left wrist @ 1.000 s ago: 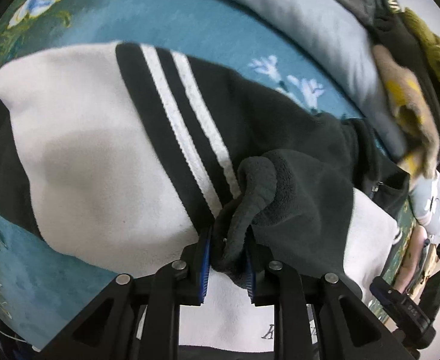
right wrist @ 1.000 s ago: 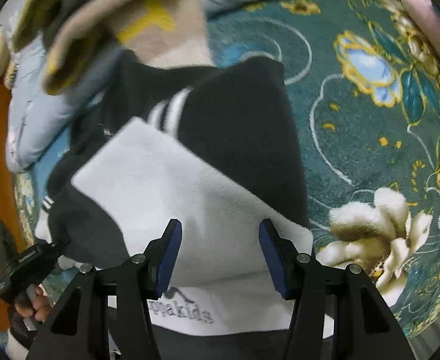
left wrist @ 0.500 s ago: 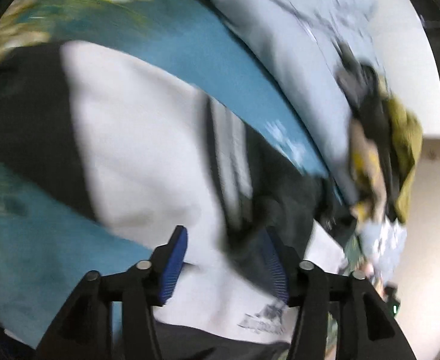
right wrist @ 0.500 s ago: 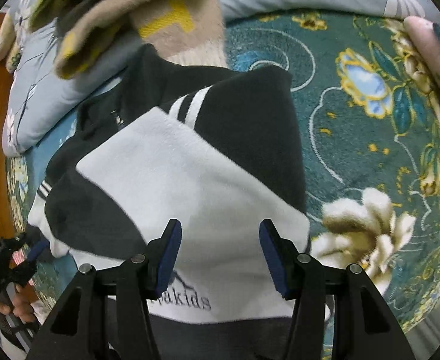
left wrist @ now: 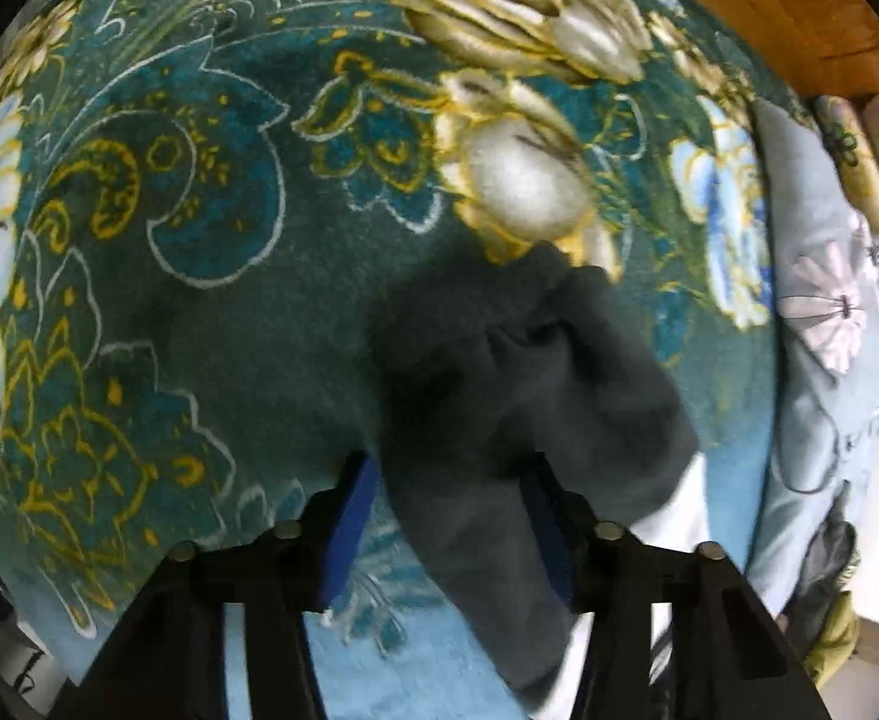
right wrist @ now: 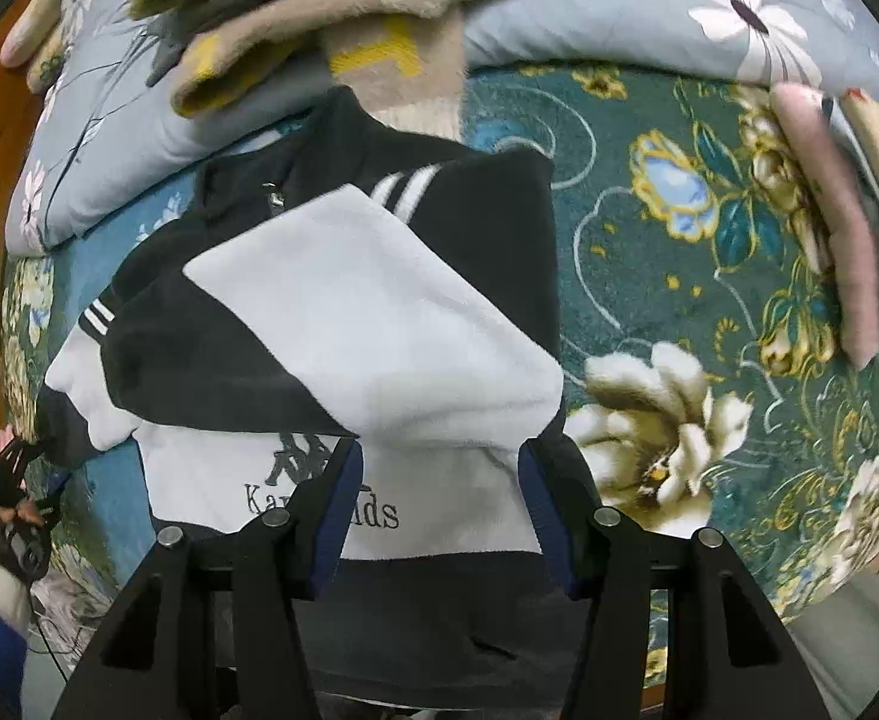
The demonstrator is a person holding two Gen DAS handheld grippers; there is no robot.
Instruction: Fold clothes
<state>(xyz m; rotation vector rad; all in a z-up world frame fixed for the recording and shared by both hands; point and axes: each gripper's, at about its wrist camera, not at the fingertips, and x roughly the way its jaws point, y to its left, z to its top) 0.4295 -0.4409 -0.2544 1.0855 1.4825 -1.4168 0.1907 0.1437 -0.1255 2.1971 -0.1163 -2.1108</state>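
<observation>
Two grippers over black-and-white fleece jacket [right wrist: 343, 324], lying centre frame on teal floral blanket [right wrist: 709, 240], sleeves folded in. Left gripper [left wrist: 448, 516]: jaws just closing around dark sleeve cuff [left wrist: 535, 372], seemingly to reposition it. Right gripper [right wrist: 439, 498]: spread, empty, hovering clear.

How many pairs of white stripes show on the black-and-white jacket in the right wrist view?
2. One pair sits on the upper dark sleeve near the collar; the other is at the jacket's left edge. More may be folded under.
</observation>
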